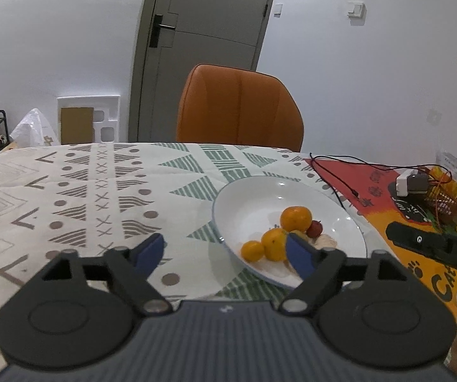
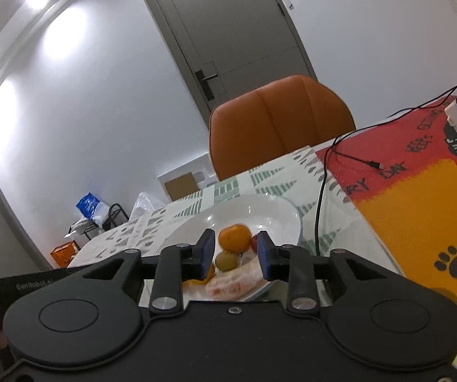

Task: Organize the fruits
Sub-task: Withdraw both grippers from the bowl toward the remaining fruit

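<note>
The fruits sit piled in the white plate (image 1: 349, 222) on the surface: small oranges (image 1: 296, 218), light, firm, smooth-skinned, best pinched across the middle. A pale lump (image 2: 238, 278) beside them may be a wrapped fruit; I can't tell. My left gripper (image 1: 227, 253) is spread wide and empty. My right gripper (image 2: 235, 256) is half apart, holding nothing.

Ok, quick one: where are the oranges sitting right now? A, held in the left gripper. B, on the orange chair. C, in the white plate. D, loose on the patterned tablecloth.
C: the oranges lie together with a small red fruit inside the white plate, while the left gripper is open and holds nothing.
</note>
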Demonstrator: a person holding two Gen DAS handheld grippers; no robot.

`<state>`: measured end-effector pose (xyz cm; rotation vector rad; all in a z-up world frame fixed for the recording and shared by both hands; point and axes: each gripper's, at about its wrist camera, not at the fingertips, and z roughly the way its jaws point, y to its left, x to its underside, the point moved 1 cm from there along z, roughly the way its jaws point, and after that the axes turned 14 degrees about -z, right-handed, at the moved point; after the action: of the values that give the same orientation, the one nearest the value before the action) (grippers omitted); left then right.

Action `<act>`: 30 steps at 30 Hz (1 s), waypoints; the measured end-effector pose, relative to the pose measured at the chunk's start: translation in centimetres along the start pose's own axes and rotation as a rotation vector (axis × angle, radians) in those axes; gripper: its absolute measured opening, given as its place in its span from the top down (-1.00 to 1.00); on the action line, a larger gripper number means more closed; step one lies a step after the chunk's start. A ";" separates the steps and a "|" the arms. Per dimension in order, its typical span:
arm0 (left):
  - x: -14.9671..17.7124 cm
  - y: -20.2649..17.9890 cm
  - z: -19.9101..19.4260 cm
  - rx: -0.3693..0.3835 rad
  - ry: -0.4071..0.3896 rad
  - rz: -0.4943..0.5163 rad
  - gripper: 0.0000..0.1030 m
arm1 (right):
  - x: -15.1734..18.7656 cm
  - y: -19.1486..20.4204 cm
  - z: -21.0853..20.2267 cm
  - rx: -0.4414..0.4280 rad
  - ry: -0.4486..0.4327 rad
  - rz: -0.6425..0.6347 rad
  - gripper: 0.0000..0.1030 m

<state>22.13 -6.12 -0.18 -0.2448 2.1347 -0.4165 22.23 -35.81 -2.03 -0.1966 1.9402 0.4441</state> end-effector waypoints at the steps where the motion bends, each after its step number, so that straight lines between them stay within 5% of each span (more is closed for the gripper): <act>1: 0.1 0.2 -0.3 -0.004 -0.002 -0.001 -0.67 | 0.2 0.2 0.0 -0.006 0.003 -0.004 0.17; 9: 0.2 1.9 -2.0 -0.058 -0.024 -0.018 -0.82 | 1.0 2.5 -0.2 -0.028 0.033 -0.044 -0.23; 16: 0.5 4.1 -3.6 -0.079 -0.039 -0.040 -0.87 | 1.4 4.9 -0.5 0.002 0.030 -0.099 -1.00; 30: 1.1 6.4 -5.7 -0.126 -0.054 -0.058 -0.89 | 1.9 8.1 -0.8 -0.045 0.030 -0.137 -1.00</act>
<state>16.66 0.59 -0.54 -0.3858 2.1069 -0.3055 18.08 -28.56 -1.75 -0.3646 1.9329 0.3965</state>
